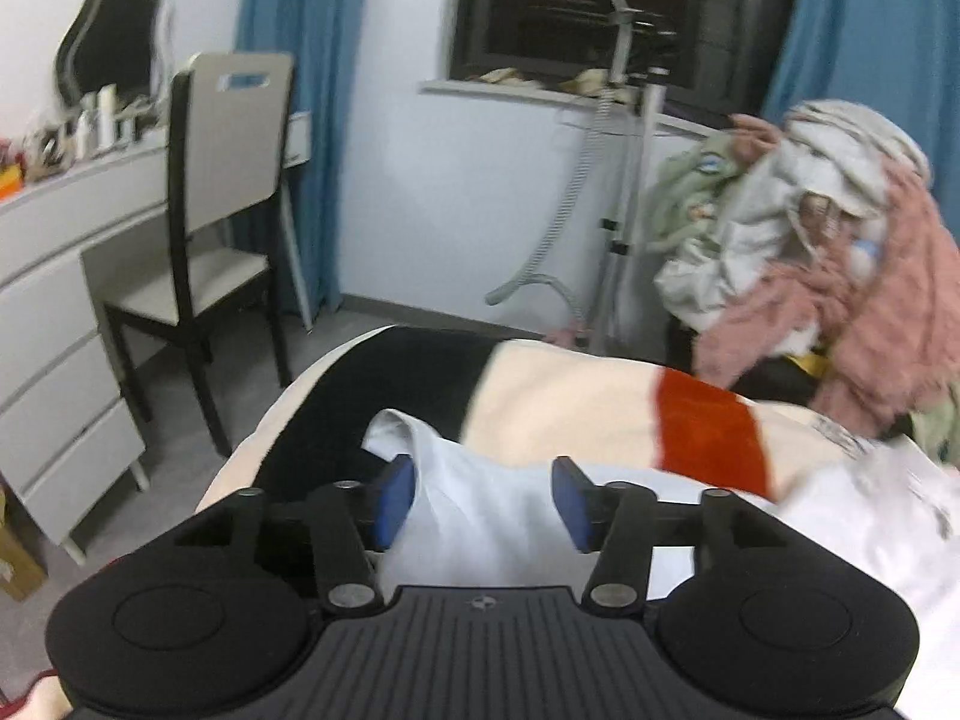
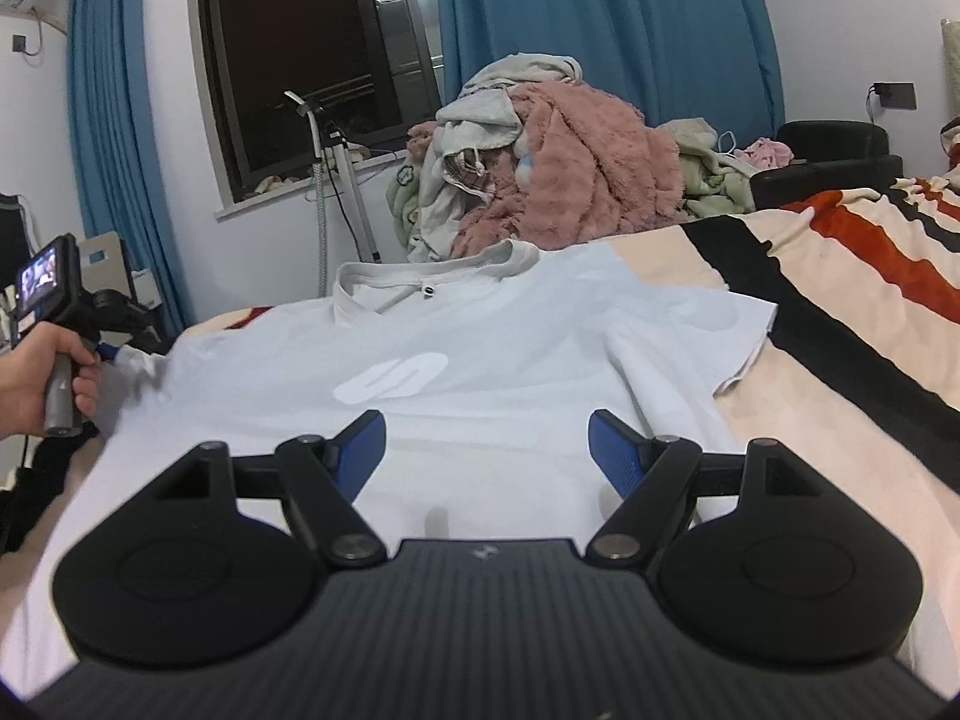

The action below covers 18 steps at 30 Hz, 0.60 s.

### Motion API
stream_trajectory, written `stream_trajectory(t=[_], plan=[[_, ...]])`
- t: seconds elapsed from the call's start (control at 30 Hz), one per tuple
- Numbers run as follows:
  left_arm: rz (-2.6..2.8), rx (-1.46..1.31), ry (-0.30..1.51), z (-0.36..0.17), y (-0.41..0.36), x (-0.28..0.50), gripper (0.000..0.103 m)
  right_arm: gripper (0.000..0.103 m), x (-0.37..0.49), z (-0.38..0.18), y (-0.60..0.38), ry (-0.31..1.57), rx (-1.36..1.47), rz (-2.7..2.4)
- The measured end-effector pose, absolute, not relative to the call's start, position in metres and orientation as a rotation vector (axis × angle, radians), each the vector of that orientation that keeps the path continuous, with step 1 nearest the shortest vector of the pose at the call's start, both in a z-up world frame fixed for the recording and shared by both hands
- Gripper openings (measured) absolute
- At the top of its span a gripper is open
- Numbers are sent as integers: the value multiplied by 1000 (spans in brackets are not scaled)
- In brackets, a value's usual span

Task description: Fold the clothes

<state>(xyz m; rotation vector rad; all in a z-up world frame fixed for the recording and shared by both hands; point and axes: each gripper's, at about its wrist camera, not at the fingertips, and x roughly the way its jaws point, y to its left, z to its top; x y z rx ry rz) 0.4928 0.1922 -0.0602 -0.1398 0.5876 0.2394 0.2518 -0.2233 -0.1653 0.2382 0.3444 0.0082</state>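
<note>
White tee's spread flat on the bed, nothing folded yet

The bed [image 2: 840, 360] with its striped blanket carries the white T-shirt [image 2: 480, 330], lying face up just ahead of the right gripper [image 2: 486, 450], fingers apart and empty over the hem. It looks thin, floppy cotton, so I'd pinch a sleeve or hem edge. The left gripper [image 1: 483, 501] tilts down at the sleeve, fingers apart, with cloth between them but not clamped.
</note>
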Motion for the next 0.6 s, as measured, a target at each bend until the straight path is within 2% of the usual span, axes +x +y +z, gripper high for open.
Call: stream_trajectory(t=[0.07,0.13,0.23,0.4,0.6], plan=[[200,-116,580,-49,176,474,63,76,247,-161,-220,331,221,18],[153,-103,559,-36,155,446,74,76,242,-158,-219,315,210,29],[79,-71,523,-15,118,392,85,76,236,-156,-225,304,236,32],[-24,-52,483,8,61,303,92,76,223,-149,-236,275,263,25],[-111,-51,480,6,16,209,96,76,203,-138,-240,243,243,30]])
